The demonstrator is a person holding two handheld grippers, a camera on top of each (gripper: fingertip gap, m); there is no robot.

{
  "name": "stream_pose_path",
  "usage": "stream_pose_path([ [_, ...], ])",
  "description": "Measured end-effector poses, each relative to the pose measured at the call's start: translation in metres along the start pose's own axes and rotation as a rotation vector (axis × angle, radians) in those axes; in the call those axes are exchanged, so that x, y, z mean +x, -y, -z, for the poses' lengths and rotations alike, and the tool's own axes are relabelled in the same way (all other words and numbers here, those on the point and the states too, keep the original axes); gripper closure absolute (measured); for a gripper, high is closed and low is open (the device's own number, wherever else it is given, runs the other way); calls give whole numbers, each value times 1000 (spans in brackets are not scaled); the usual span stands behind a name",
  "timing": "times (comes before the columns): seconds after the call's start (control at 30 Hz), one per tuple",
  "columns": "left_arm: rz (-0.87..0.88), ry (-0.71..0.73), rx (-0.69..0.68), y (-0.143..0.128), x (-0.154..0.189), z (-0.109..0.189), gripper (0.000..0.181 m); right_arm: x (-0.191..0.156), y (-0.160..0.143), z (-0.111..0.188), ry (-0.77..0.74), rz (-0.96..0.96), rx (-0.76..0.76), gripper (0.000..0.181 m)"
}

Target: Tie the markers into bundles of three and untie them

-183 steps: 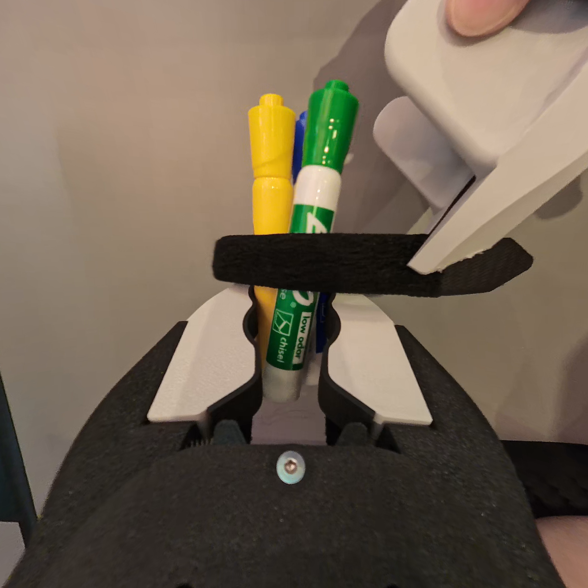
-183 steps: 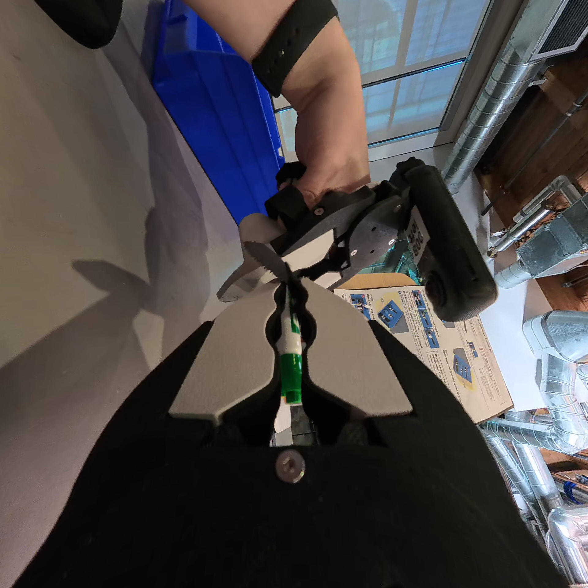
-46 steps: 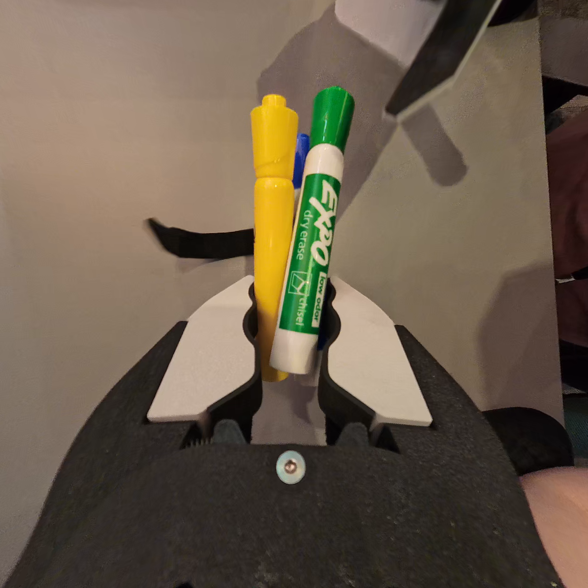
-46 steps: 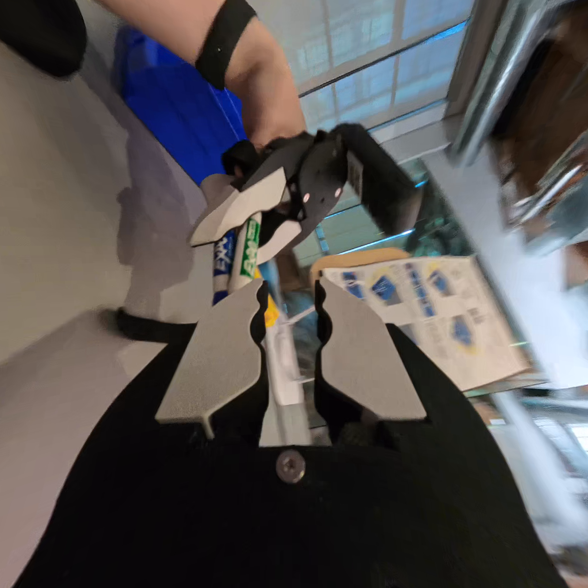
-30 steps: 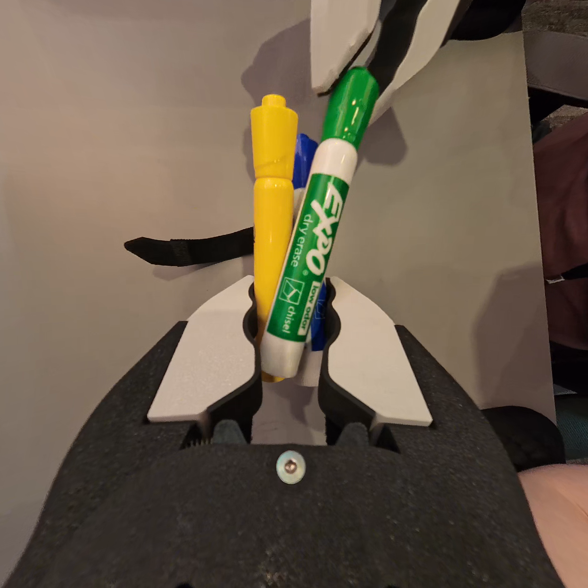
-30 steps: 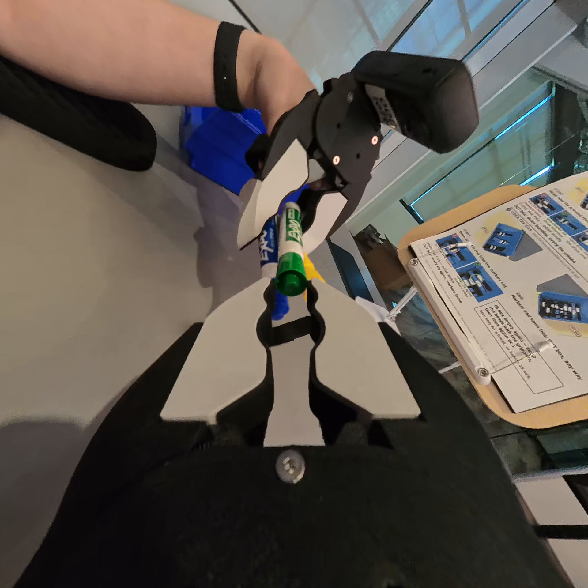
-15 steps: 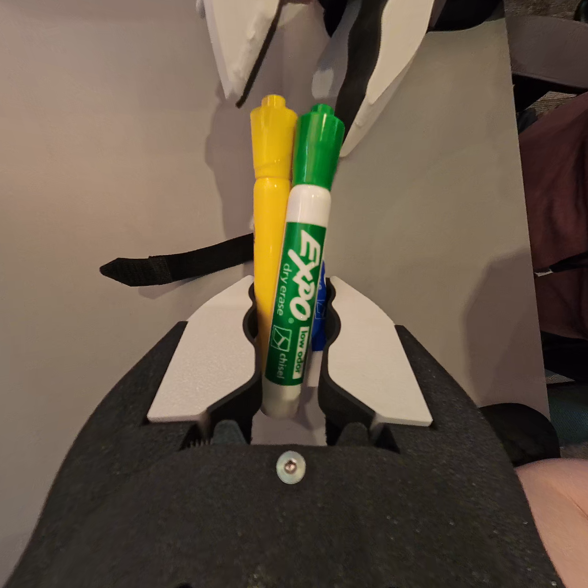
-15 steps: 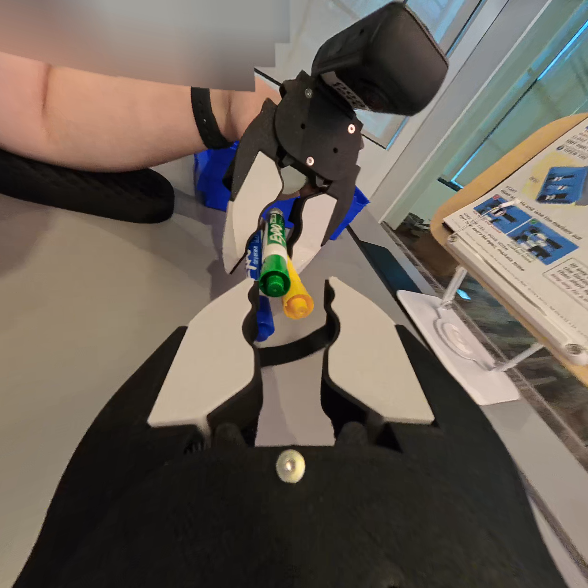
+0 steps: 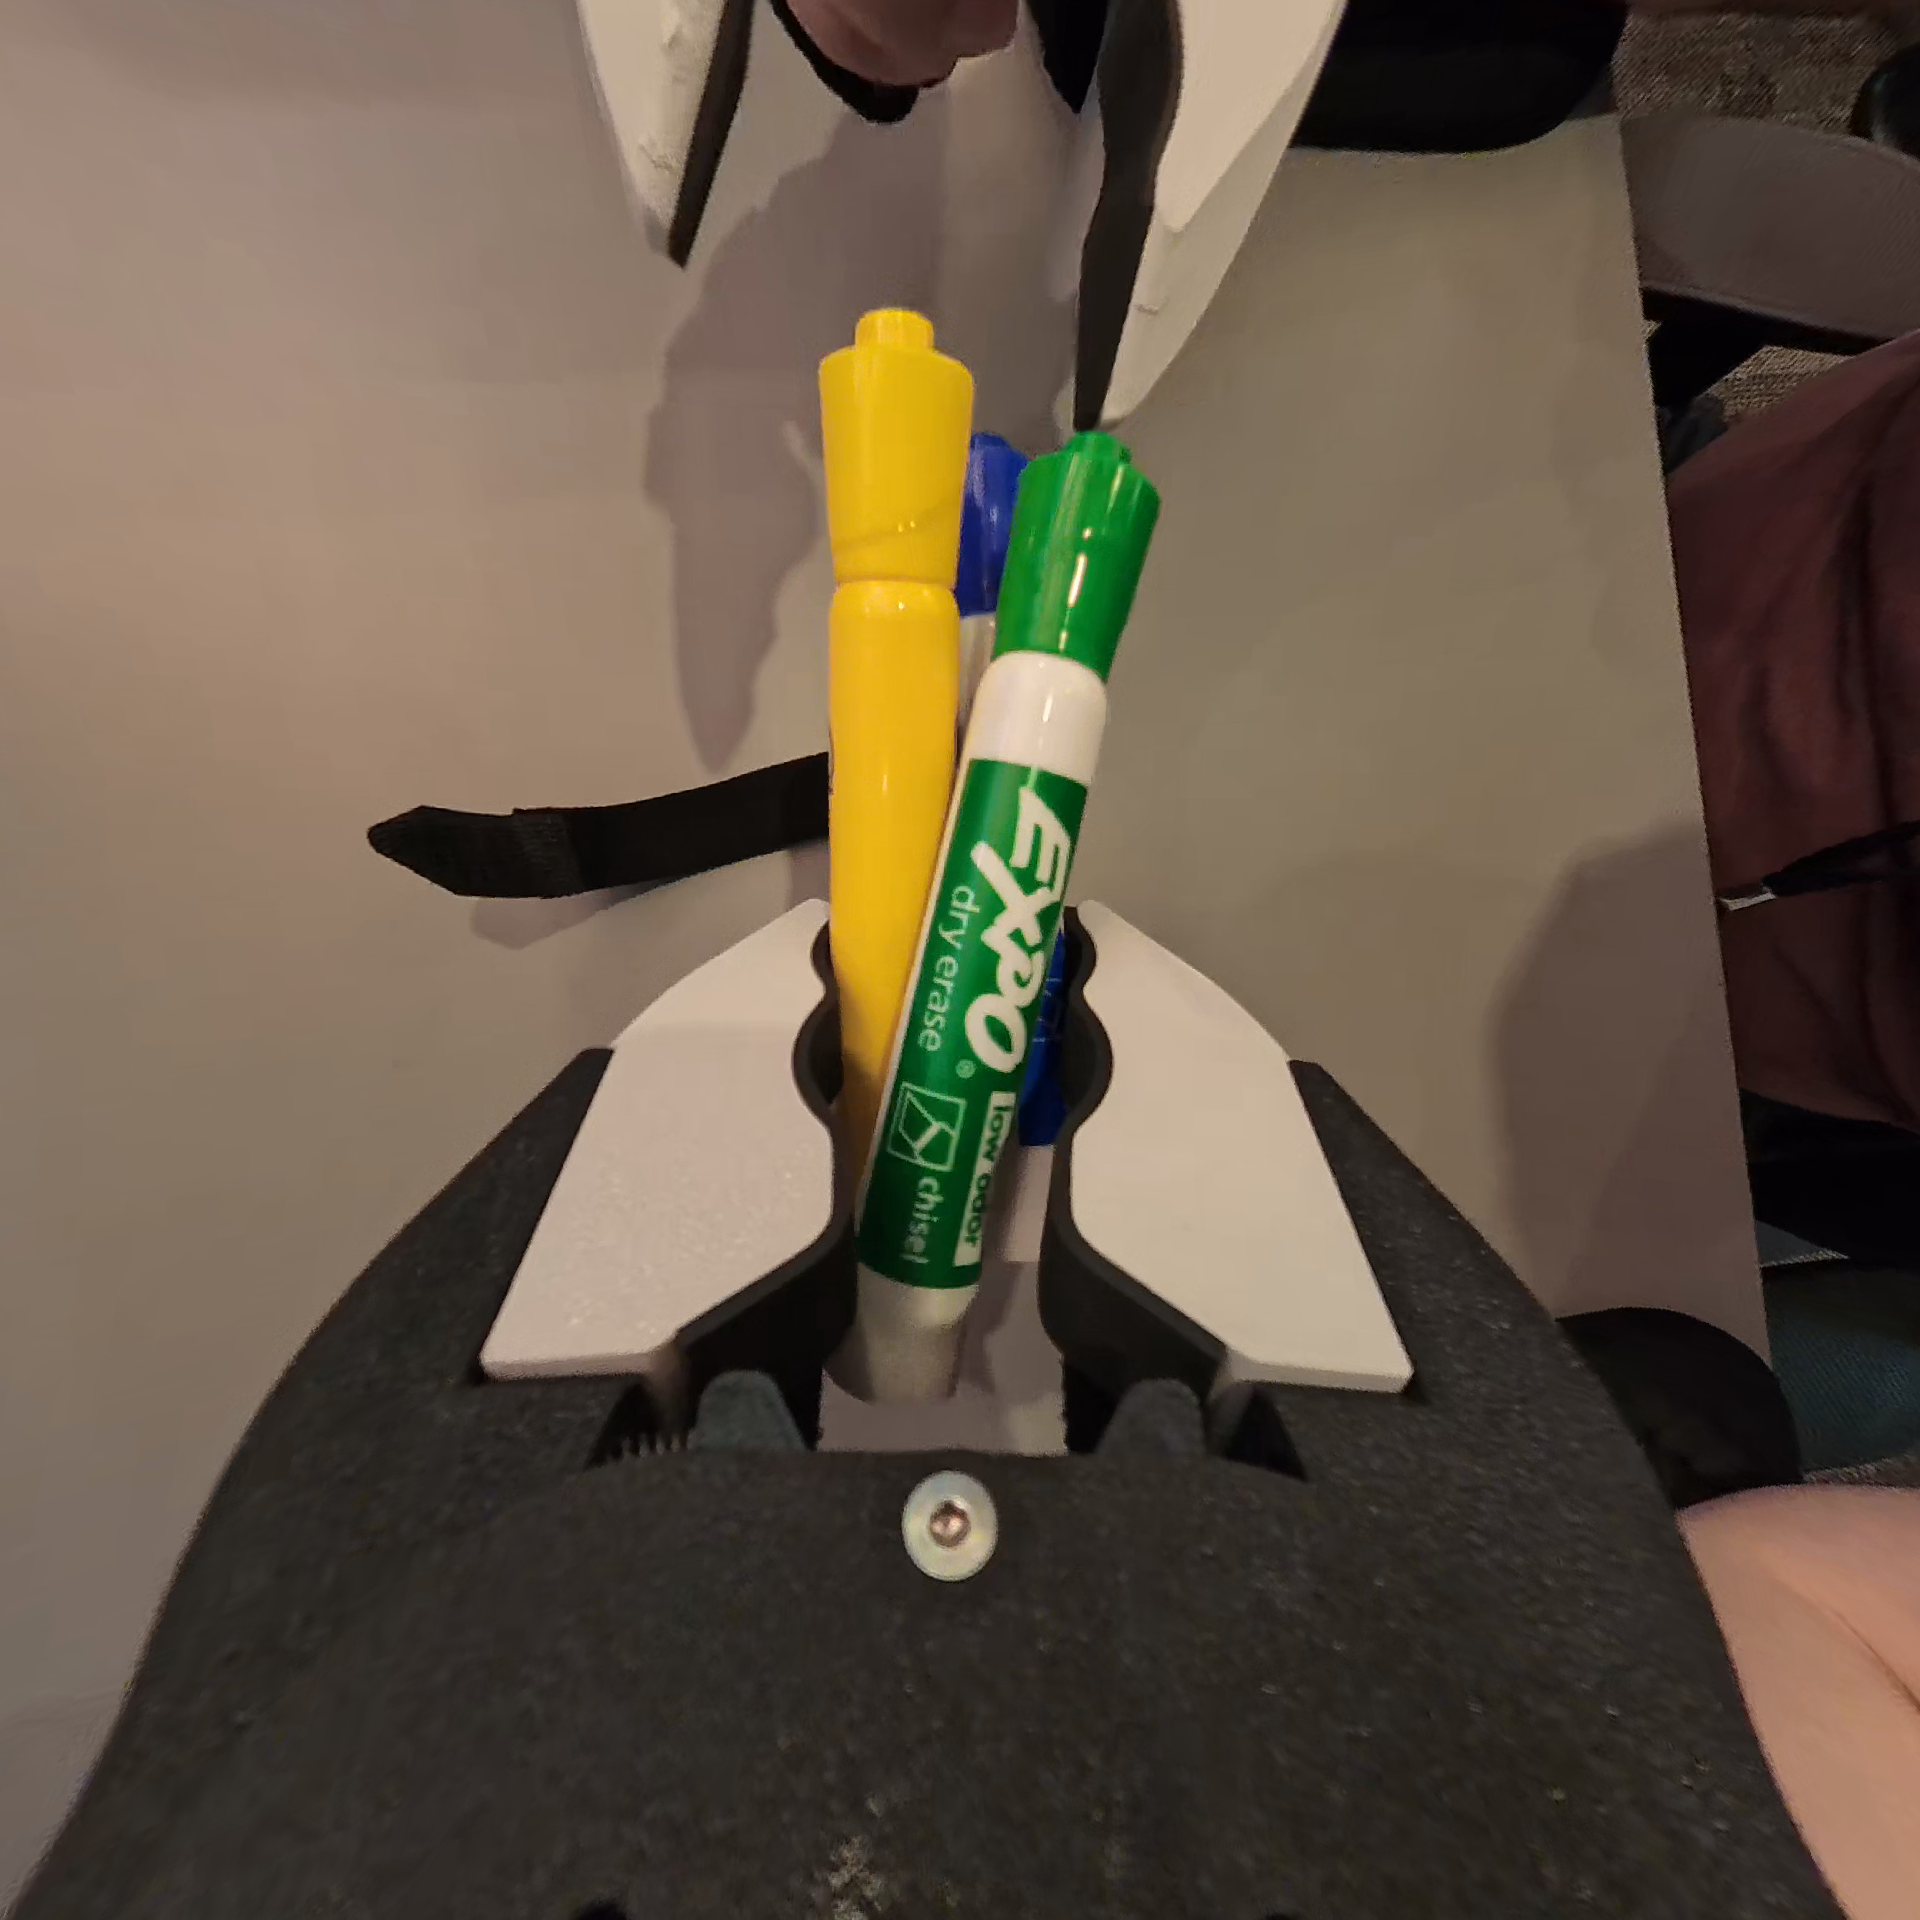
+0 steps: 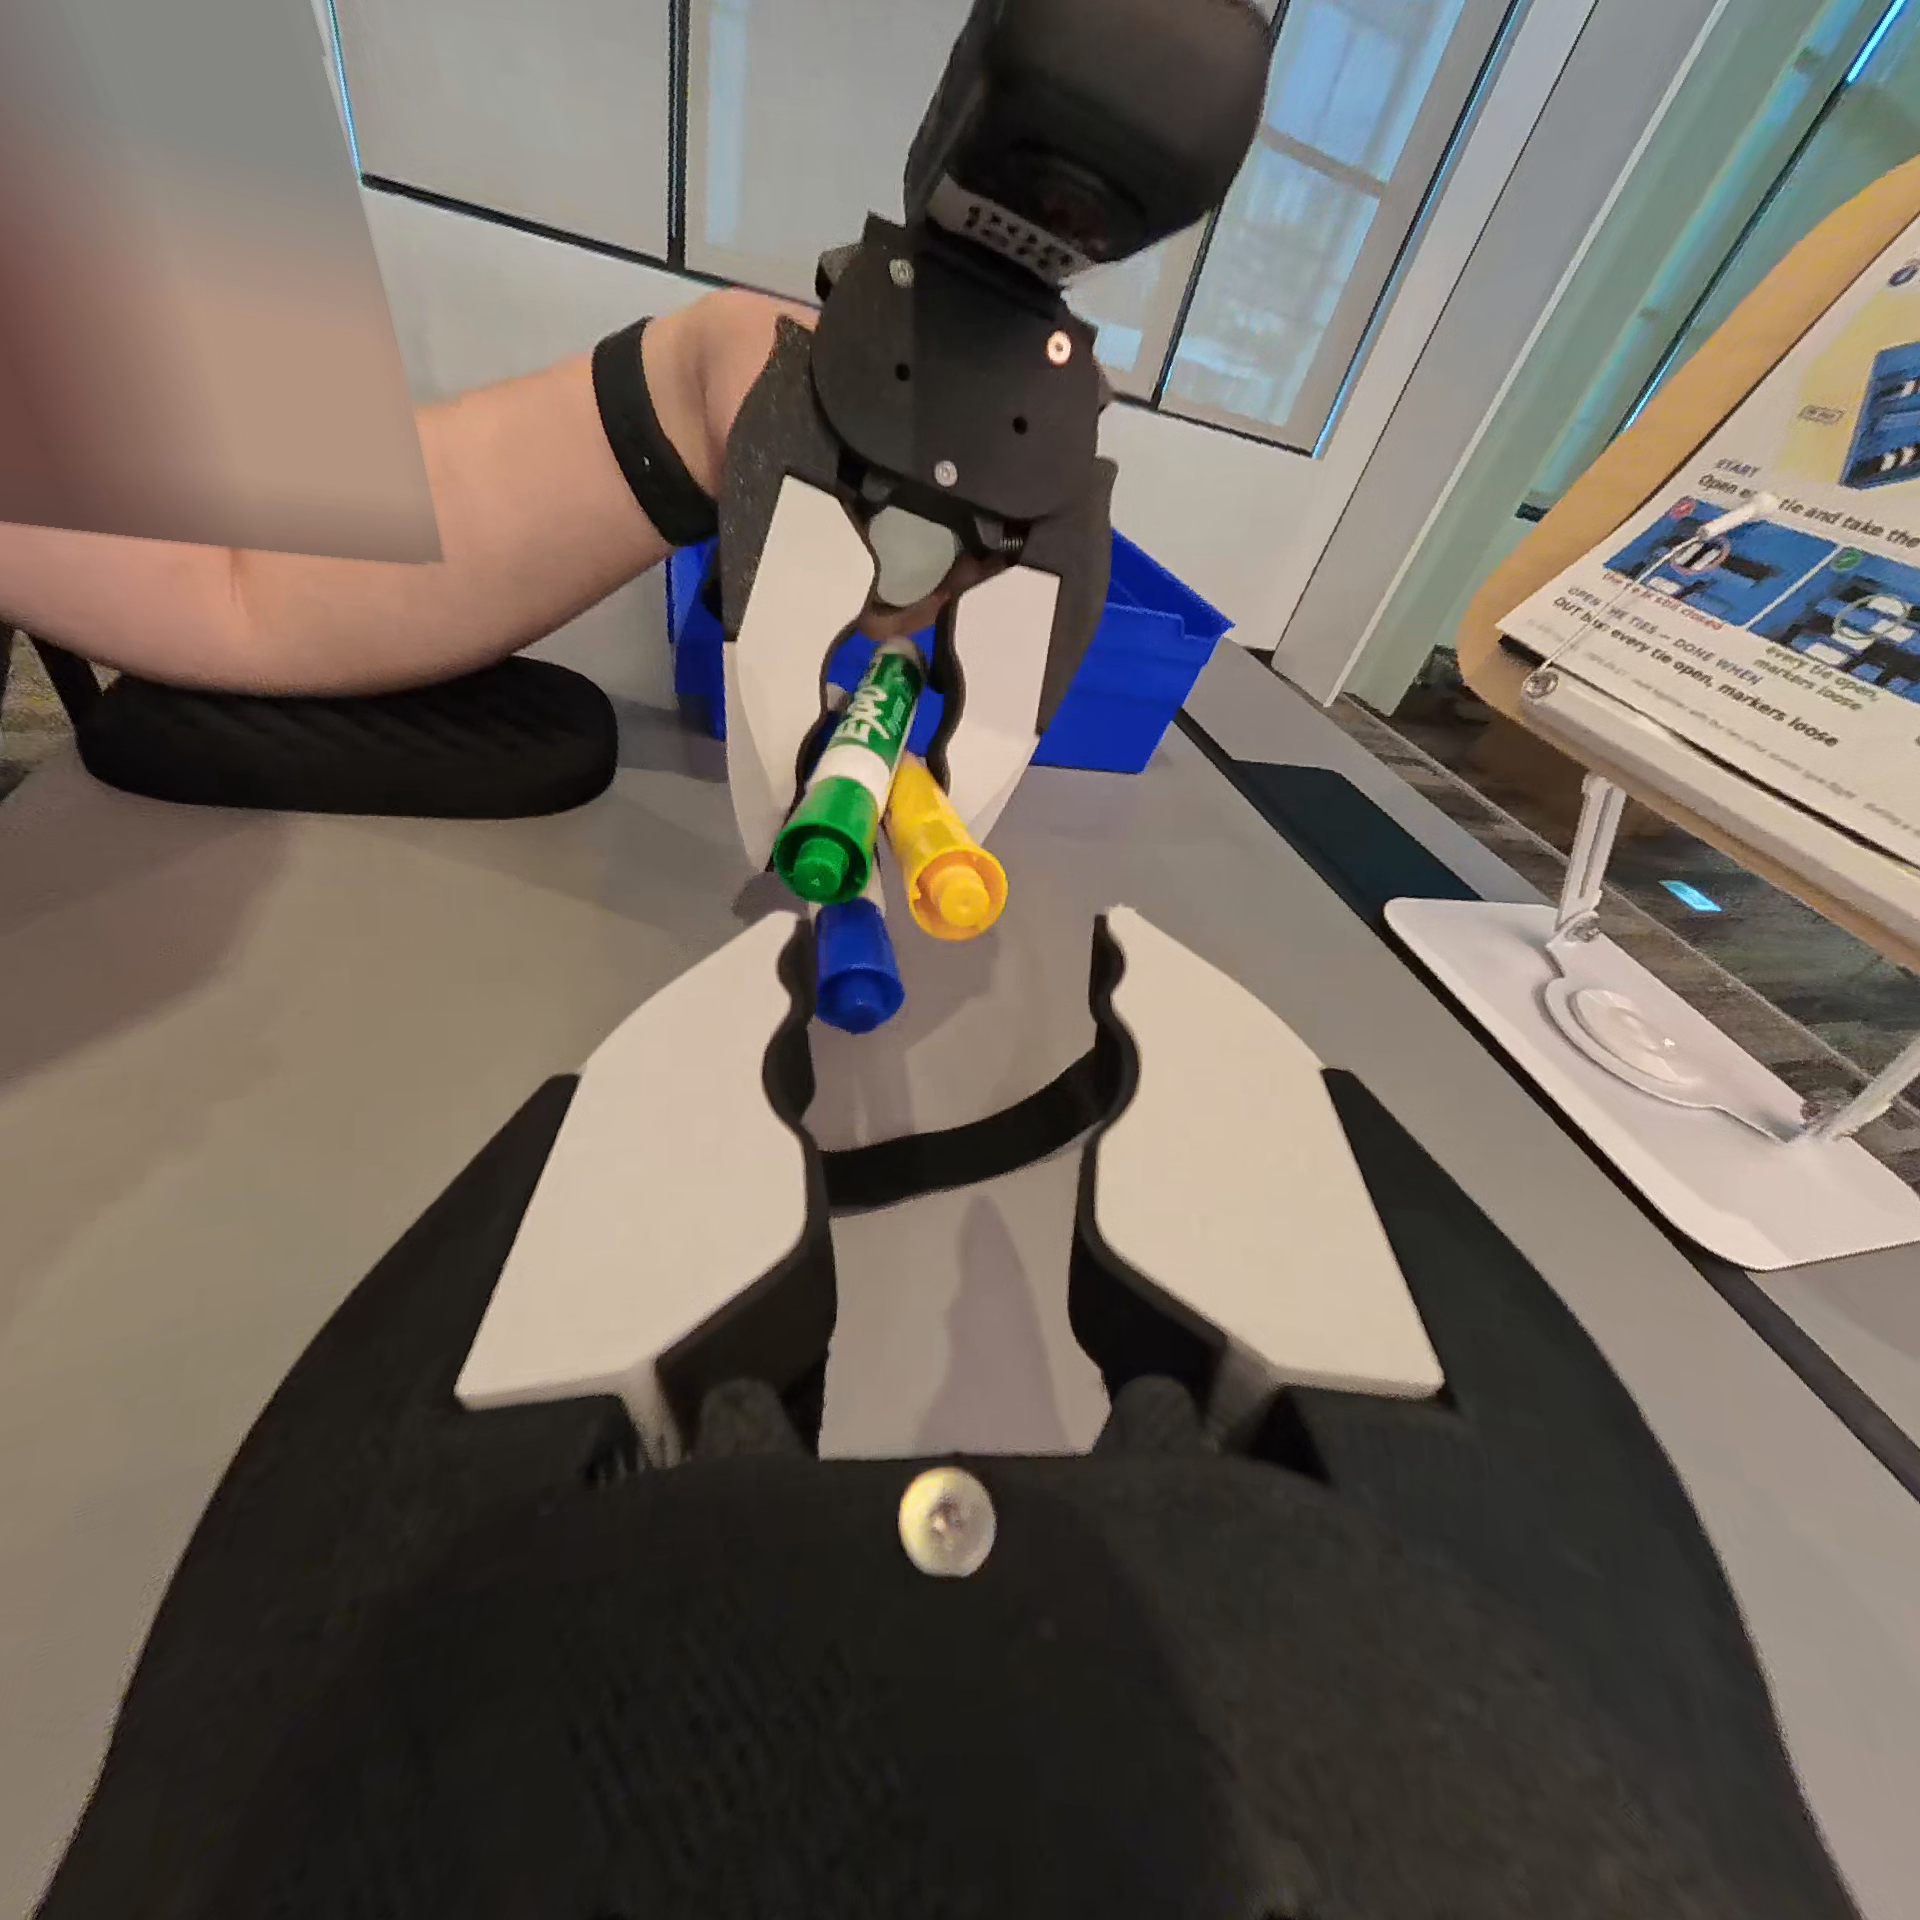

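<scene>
My left gripper [image 9: 951, 925] is shut on three markers held side by side: yellow [image 9: 894, 623], green [image 9: 997, 935] and, behind them, blue [image 9: 987, 520]. No strap is around them. The black strap [image 9: 603, 842] lies flat on the grey table beyond them. My right gripper [image 10: 948, 925] is open and empty, facing the marker caps head-on, its fingertips just short of them. In its view I see the green [image 10: 821, 852], yellow [image 10: 951, 883] and blue [image 10: 857, 977] caps, the left gripper [image 10: 873, 831], and the strap [image 10: 956, 1148] on the table between my fingers.
A blue bin [image 10: 1122, 665] stands behind the left gripper. A black arm pad [image 10: 343, 738] lies at the left under the person's forearm [image 10: 416, 582]. An instruction board [image 10: 1714, 644] on a white stand [image 10: 1558, 1039] is at the right, past the table edge. Tip to tip, the grippers are about 8 cm apart.
The strap came off the markers and lies on the table. The right gripper let go of it, nudged the tilted green marker back in, then opened wider in front of the caps.
</scene>
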State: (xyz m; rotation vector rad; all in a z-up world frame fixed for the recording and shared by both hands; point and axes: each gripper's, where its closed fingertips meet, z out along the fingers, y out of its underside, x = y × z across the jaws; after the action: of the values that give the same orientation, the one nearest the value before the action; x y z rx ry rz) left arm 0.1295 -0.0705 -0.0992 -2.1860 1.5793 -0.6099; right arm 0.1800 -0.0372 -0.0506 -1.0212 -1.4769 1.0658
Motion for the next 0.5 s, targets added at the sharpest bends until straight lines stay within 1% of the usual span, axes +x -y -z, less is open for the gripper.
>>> stream_pose_path([
  [0.1,9,7,-11,-3,-1,1,143,-1,-8,-2,14,-8,-29,127],
  [0.2,25,14,-55,-13,-3,0,142,0,-21,-4,13,12,-83,127],
  [0.3,33,24,-68,-17,-6,1,142,-2,-34,-6,34,7,-137,127],
  [0.43,44,32,-73,-21,-8,4,142,-1,-51,-9,52,-67,-190,128],
  [0.5,46,33,-76,-22,-9,4,142,-2,-52,-10,68,-109,-181,130],
])
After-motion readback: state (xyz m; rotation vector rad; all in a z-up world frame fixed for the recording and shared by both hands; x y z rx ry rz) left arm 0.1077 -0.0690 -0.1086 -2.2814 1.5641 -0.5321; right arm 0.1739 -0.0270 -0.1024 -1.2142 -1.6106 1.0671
